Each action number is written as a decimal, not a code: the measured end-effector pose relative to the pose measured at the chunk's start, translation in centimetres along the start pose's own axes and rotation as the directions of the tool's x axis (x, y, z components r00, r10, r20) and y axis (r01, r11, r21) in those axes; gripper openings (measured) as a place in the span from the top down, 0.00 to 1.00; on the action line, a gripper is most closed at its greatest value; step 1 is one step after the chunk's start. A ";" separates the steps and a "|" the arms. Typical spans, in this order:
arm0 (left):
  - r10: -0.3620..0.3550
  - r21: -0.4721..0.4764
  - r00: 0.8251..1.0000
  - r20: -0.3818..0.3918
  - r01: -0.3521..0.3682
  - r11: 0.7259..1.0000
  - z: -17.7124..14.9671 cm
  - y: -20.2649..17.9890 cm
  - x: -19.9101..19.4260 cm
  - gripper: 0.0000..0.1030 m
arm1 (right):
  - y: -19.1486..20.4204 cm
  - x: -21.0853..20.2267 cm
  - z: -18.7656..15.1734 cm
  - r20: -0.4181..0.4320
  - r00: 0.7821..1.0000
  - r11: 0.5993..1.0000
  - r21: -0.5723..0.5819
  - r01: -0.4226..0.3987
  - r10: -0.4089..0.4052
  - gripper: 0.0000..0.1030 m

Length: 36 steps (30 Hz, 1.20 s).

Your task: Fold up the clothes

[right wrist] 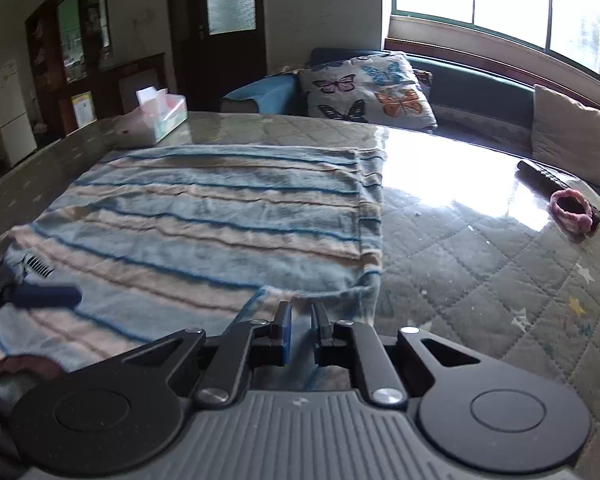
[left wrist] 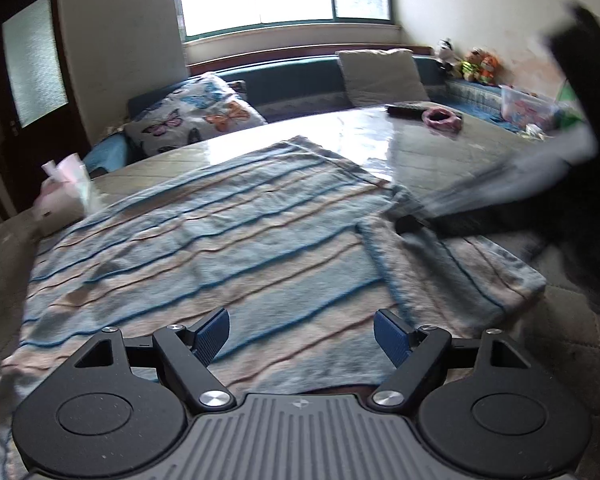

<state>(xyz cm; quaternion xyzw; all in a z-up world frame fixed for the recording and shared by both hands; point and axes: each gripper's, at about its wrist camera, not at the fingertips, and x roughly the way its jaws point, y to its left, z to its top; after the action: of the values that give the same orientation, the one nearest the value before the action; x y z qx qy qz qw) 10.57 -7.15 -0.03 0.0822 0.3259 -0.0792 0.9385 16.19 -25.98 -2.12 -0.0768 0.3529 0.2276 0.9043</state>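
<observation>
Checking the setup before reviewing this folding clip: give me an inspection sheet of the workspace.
Surface: quilted table cover under glossy clear sheet.
Job's things: striped towel spread flat, right edge turned over.
Clutter: tissue box, pink scrunchie, dark remote.
Grippers: left gripper open above towel; right gripper jaws nearly closed on towel's edge.
Cables: nothing seen.
Surroundings: butterfly cushion, window, bench, door.
</observation>
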 end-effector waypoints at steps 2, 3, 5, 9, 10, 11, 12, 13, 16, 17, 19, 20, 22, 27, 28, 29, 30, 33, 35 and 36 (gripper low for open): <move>0.022 -0.023 1.000 0.005 -0.022 1.000 -0.2 1.0 -0.6 0.21 | 0.8 -0.9 -0.9 -0.011 1.000 1.000 -0.021 -0.018 0.017 0.90; 0.033 -0.034 0.999 0.007 -0.032 0.999 -0.3 1.5 -0.9 0.21 | 1.3 -1.5 -1.4 -0.018 0.999 0.999 -0.033 -0.028 0.028 0.90; 0.058 -0.059 0.998 0.009 -0.057 0.997 -0.7 2.6 -1.6 0.21 | 2.1 -2.4 -2.3 -0.027 0.999 0.998 -0.050 -0.044 0.043 0.90; 0.126 -0.118 0.992 -0.001 -0.125 0.985 -2.0 5.1 -3.4 0.21 | 3.9 -4.3 -4.1 -0.034 0.997 0.994 -0.086 -0.072 0.069 0.90; 0.143 -0.132 0.990 -0.004 -0.142 0.981 -2.4 5.8 -3.9 0.21 | 4.3 -4.7 -4.4 -0.036 0.997 0.993 -0.097 -0.074 0.071 0.90; 0.160 -0.147 0.987 -0.007 -0.159 0.976 -2.7 6.4 -4.3 0.21 | 4.6 -5.0 -4.6 -0.035 0.997 0.992 -0.106 -0.074 0.070 0.90; 0.176 -0.161 0.984 -0.011 -0.176 0.971 -3.0 7.1 -4.8 0.21 | 5.0 -5.2 -4.9 -0.035 0.997 0.990 -0.117 -0.074 0.071 0.89; 0.193 -0.176 0.981 -0.015 -0.192 0.965 -3.4 7.7 -5.2 0.22 | 5.5 -5.5 -5.3 -0.034 0.997 0.988 -0.133 -0.074 0.071 0.89; 0.248 -0.225 0.968 -0.029 -0.248 0.942 -4.6 9.8 -6.8 0.22 | 6.4 -5.9 -5.6 -0.024 0.998 0.983 -0.176 -0.054 0.050 0.89; 0.270 -0.242 0.962 -0.033 -0.270 0.932 -5.2 10.6 -7.5 0.22 | 6.6 -6.1 -5.5 -0.021 0.998 0.982 -0.178 -0.055 0.052 0.89; 0.314 -0.276 0.948 -0.045 -0.314 0.908 -6.3 12.2 -8.9 0.22 | 6.7 -6.3 -5.1 -0.016 0.998 0.982 -0.178 -0.065 0.063 0.89; 0.335 -0.296 0.941 -0.055 -0.336 0.894 -6.9 13.1 -9.5 0.22 | 7.0 -6.4 -4.9 -0.011 0.998 0.980 -0.186 -0.069 0.068 0.89; 0.371 -0.339 0.925 -0.081 -0.376 0.863 -8.1 14.7 -10.7 0.23 | 7.5 -6.6 -4.3 -0.004 0.996 0.976 -0.201 -0.083 0.084 0.89; 0.394 -0.431 0.909 -0.136 -0.412 0.803 -10.6 17.9 -12.2 0.26 | 9.8 -6.2 -3.2 -0.008 0.990 0.960 -0.243 -0.137 0.139 0.88; 0.389 -0.441 0.911 -0.138 -0.408 0.799 -10.8 18.2 -12.3 0.27 | 10.4 -6.0 -3.0 -0.010 0.989 0.956 -0.254 -0.147 0.150 0.88; 0.383 -0.451 0.913 -0.141 -0.403 0.796 -11.0 18.6 -12.4 0.28 | 11.1 -5.8 -2.8 -0.011 0.987 0.951 -0.266 -0.158 0.161 0.88; 0.377 -0.461 0.915 -0.144 -0.399 0.793 -11.2 18.9 -12.4 0.29 | 11.7 -5.7 -2.5 -0.013 0.985 0.945 -0.279 -0.170 0.173 0.88; 0.360 -0.490 0.921 -0.151 -0.386 0.782 -11.9 19.9 -12.6 0.36 | 14.1 -5.0 -1.8 -0.021 0.974 0.921 -0.320 -0.221 0.226 0.88; 0.348 -0.510 0.925 -0.155 -0.377 0.774 -12.4 20.6 -12.7 0.43 | 15.3 -4.8 -1.4 -0.028 0.967 0.908 -0.338 -0.249 0.255 0.88; 0.342 -0.519 0.926 -0.157 -0.372 0.769 -12.6 20.9 -12.7 0.45 | 16.1 -4.6 -1.2 -0.032 0.962 0.899 -0.349 -0.266 0.272 0.88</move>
<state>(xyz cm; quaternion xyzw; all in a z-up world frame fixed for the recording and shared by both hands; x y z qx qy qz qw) -2.61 17.03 0.31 -0.1229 0.3382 0.1977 0.9118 5.01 -13.75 0.43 -0.1848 0.3061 0.4101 0.8390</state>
